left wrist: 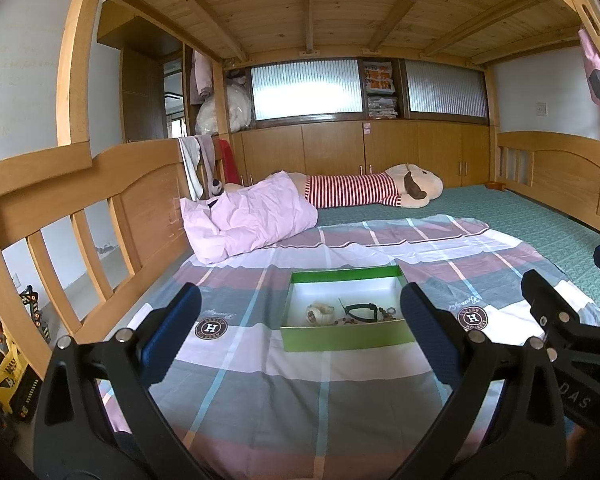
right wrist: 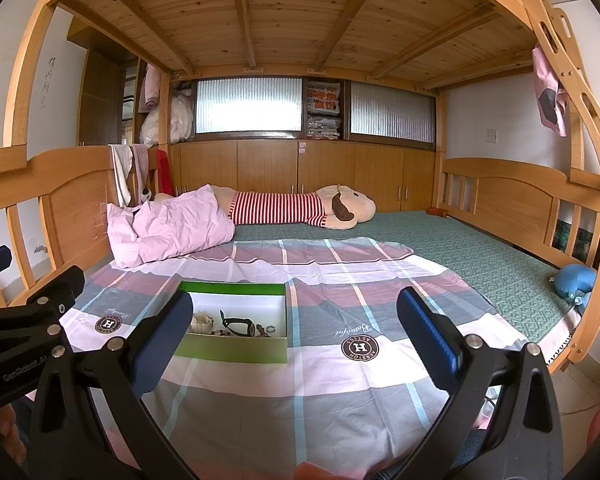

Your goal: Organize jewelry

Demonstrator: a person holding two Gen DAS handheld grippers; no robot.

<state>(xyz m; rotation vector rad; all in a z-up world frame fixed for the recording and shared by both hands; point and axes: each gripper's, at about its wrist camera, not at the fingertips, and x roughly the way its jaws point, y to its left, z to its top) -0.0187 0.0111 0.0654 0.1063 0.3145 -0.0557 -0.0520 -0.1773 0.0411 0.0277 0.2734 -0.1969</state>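
The green box (left wrist: 342, 334), white inside, lies flat on the plaid sheet (left wrist: 260, 380), long axis across the left view. It holds a black watch (left wrist: 360, 313), a pale bracelet (left wrist: 319, 313) and beads (left wrist: 390, 313). Left gripper (left wrist: 300, 332) and right gripper (right wrist: 296, 330): fingers spread apart, empty.

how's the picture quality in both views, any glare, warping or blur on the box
Left wrist view: strong fisheye warp bends the bed rail; the frosted windows glow without washing out; the green box is sharp, its jewelry small. Right wrist view: same warp and dark corners, soft even daylight, the box partly hidden by one finger of the open tongs.
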